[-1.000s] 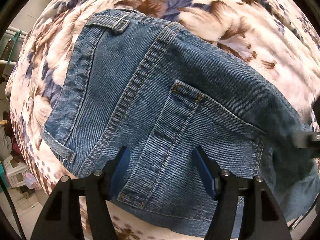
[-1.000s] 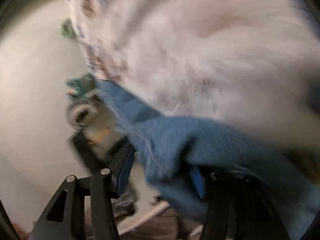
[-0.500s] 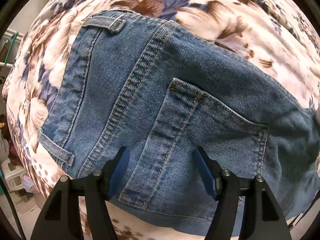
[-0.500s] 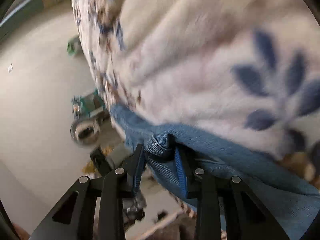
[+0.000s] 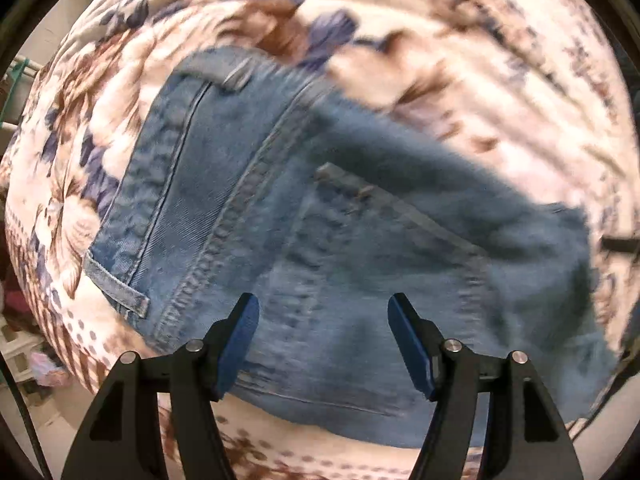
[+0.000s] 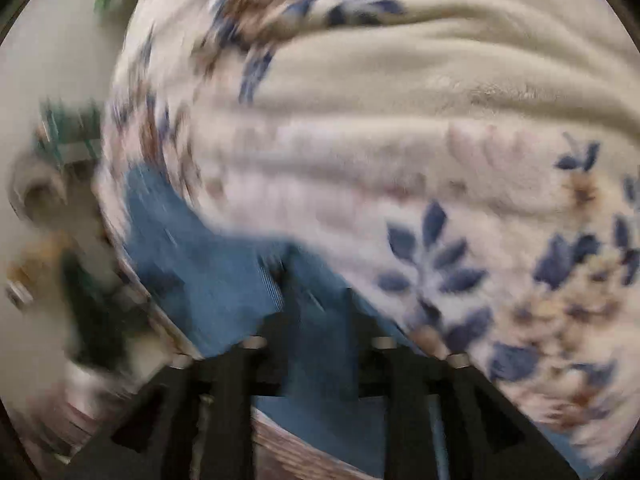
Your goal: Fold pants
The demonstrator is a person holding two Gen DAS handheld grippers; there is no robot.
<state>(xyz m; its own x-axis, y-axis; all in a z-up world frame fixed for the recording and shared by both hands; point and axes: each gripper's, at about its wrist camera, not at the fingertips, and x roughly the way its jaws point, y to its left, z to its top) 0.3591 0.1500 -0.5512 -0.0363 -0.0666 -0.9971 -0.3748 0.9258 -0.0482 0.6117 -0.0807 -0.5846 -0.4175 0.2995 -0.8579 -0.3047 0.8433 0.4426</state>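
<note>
Blue denim pants (image 5: pixel 280 200) lie seat-up on a floral blanket (image 5: pixel 440 40), with a back pocket (image 5: pixel 380 260) and a belt loop (image 5: pixel 116 284) showing. My left gripper (image 5: pixel 324 312) points down above the pocket, open, with its blue pads apart and clear of the cloth. In the blurred right wrist view, a fold of the pants (image 6: pixel 208 264) at the blanket's edge fills the gap of my right gripper (image 6: pixel 316 312). Its jaws are opening, with the denim still between the fingers.
The blanket (image 6: pixel 400 120) covers a bed whose edge runs down the left of the right wrist view. Beyond that edge lies pale floor (image 6: pixel 52 60) with blurred clutter (image 6: pixel 40 192). A white crate and more clutter (image 5: pixel 20 344) sit beside the bed in the left wrist view.
The left gripper has risen, so the pants look smaller. The right gripper closed on a denim fold at the bed's edge, then lifted and tilted toward the blanket.
</note>
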